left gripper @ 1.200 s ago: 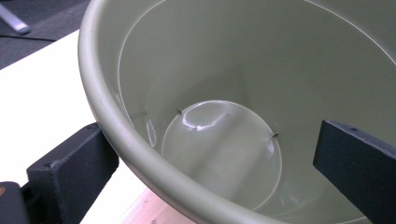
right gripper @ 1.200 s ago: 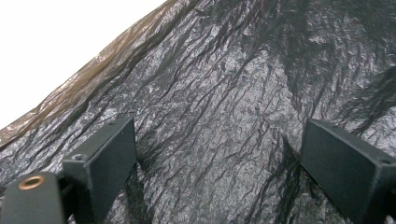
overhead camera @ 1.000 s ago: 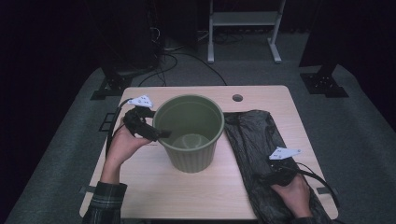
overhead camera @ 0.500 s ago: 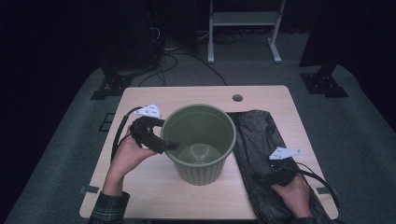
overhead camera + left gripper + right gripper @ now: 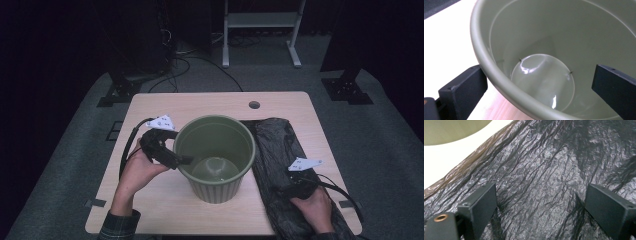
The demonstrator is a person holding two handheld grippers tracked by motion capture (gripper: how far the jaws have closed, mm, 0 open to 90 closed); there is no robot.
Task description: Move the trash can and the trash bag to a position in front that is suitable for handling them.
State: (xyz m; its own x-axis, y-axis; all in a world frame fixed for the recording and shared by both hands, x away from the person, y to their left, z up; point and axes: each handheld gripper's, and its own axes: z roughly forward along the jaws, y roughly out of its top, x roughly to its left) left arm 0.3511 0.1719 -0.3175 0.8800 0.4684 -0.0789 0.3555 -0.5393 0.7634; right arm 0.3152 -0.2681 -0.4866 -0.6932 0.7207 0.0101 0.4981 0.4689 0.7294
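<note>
An empty olive-green plastic bucket (image 5: 220,187) stands upright in the middle of the light wooden table (image 5: 200,105). My left gripper (image 5: 179,160) is open at the bucket's left rim, one jaw outside the wall and one inside. The left gripper view looks down into the bucket (image 5: 549,32), with the rim running between the wide-apart jaws of the left gripper (image 5: 539,86). A crinkled black plastic bag (image 5: 277,145) lies flat along the table's right side. My right gripper (image 5: 295,186) rests on its near part. In the right gripper view, my right gripper (image 5: 544,202) is open over the bag (image 5: 544,157).
A cable hole (image 5: 254,105) sits near the table's far edge. The bucket's side (image 5: 449,130) shows at the upper left of the right gripper view. Beyond the table are a white metal frame (image 5: 260,30), dark stands and cables on grey carpet.
The bucket has shifted a little to the right and toward me, and it now stands upright. My left gripper moved along with it at the rim. The right hand stayed still on the bag.
</note>
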